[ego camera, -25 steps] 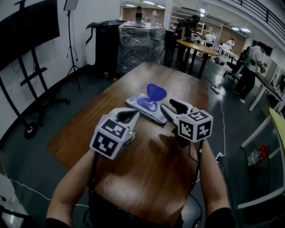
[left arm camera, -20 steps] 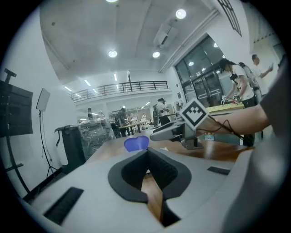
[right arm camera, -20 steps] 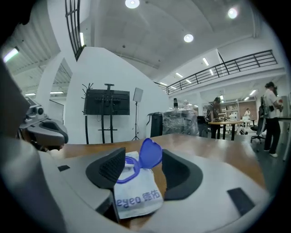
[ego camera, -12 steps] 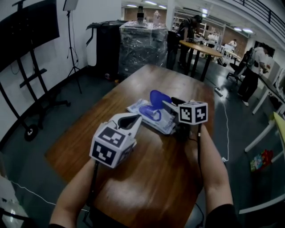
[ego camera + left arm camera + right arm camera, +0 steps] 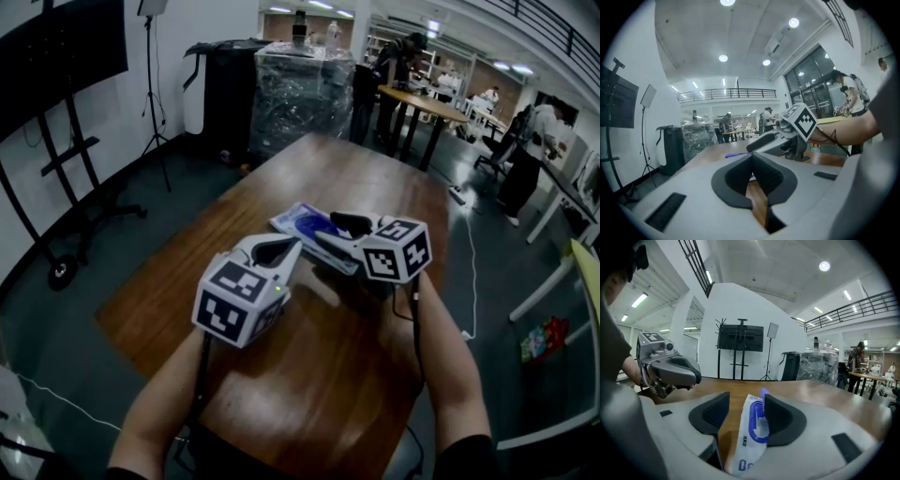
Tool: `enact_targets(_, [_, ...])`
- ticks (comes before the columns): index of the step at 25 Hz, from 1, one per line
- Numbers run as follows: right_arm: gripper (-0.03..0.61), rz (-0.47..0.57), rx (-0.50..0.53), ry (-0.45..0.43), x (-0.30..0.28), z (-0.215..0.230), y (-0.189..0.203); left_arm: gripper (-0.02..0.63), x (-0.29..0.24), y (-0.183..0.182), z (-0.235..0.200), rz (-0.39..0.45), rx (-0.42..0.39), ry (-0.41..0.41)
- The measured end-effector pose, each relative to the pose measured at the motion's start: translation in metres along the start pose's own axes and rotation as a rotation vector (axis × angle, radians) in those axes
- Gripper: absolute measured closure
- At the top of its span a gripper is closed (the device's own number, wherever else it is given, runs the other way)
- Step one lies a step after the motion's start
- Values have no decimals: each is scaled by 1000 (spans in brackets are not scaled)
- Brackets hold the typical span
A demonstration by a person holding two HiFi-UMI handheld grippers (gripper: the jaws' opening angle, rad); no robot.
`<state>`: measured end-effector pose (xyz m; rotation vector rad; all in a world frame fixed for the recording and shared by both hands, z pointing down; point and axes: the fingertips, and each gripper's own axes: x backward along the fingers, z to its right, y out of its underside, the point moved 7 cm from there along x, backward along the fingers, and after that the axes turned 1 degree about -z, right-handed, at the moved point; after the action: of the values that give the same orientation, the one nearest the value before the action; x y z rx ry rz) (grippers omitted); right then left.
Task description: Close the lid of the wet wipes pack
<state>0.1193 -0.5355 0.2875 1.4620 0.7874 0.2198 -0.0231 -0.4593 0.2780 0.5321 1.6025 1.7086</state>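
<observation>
Lowered since the earlier frames, the right gripper (image 5: 326,232) is hovering over the brown wooden table (image 5: 314,394). Its jaws, just opening, are standing wide astride the white wet wipes pack (image 5: 743,446). The left gripper (image 5: 752,159) is waiting nearby, jaws together and empty. The pack's blue plastic lid (image 5: 763,393) is showing only in the right gripper view.

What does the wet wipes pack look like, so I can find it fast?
Find the brown wooden table. Between the right gripper's jaws, which have just been opening, lies the wet wipes pack. It is flat and white with a blue lid, unlike that grey gripper.
</observation>
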Motion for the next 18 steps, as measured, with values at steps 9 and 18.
enact_targets(9, [482, -170, -78, 39, -25, 16, 4, 607, 9, -6, -2, 27, 11, -3])
enact_targets(18, [560, -299, -18, 78, -44, 14, 19, 607, 7, 2, -6, -2, 21, -18])
